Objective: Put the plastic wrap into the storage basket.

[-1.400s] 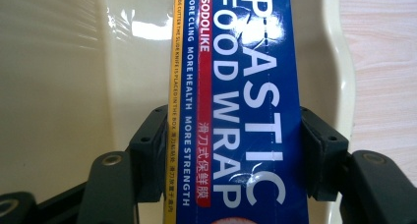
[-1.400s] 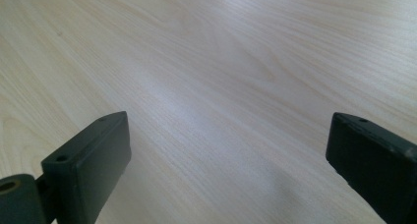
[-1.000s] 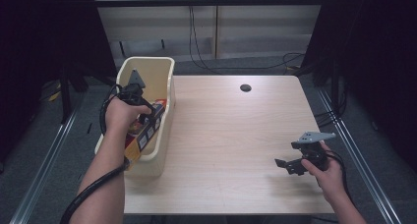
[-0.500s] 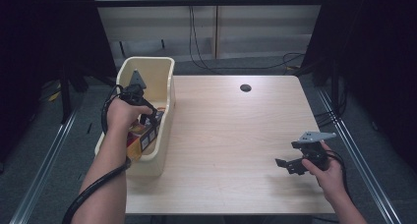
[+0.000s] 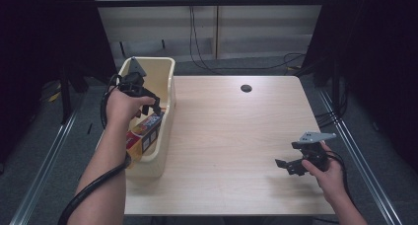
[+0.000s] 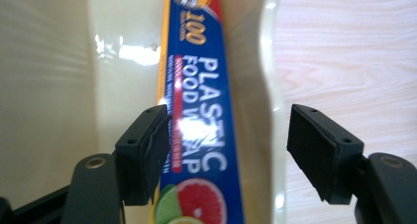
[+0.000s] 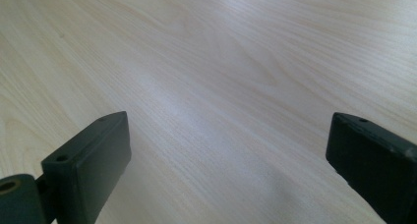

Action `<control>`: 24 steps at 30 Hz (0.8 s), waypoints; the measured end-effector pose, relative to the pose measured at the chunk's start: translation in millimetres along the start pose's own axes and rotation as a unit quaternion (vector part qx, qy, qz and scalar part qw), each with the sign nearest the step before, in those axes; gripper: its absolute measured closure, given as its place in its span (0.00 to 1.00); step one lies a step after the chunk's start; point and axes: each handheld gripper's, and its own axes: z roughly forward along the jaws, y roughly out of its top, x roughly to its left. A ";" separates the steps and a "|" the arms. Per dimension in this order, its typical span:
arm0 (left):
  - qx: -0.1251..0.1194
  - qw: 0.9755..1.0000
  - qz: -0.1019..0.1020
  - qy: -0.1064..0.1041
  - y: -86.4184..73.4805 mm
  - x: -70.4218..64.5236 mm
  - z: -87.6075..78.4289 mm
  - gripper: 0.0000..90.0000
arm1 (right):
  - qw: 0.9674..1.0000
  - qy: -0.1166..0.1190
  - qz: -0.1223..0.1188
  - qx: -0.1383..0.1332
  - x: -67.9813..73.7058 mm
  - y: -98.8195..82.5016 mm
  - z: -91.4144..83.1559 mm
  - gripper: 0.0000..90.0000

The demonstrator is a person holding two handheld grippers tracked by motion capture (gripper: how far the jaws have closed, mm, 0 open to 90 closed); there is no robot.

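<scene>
With its jaws just opened, left hand-held gripper (image 5: 156,108) releases plastic wrap box (image 6: 204,135) into bin (image 5: 165,117); right hand-held gripper (image 5: 285,167) idles open.

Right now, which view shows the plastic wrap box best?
The left gripper view: the plastic wrap box fills the middle, its label readable, lying in the bin. The high view shows the box small and partly behind the left hand. The right gripper view faces bare table.
</scene>
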 end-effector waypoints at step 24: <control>-0.048 0.994 0.071 -0.062 2.2 -48.2 -7.5 0.22 | 1.000 -0.001 0.001 -0.007 -0.6 1.0 -4.1 0.03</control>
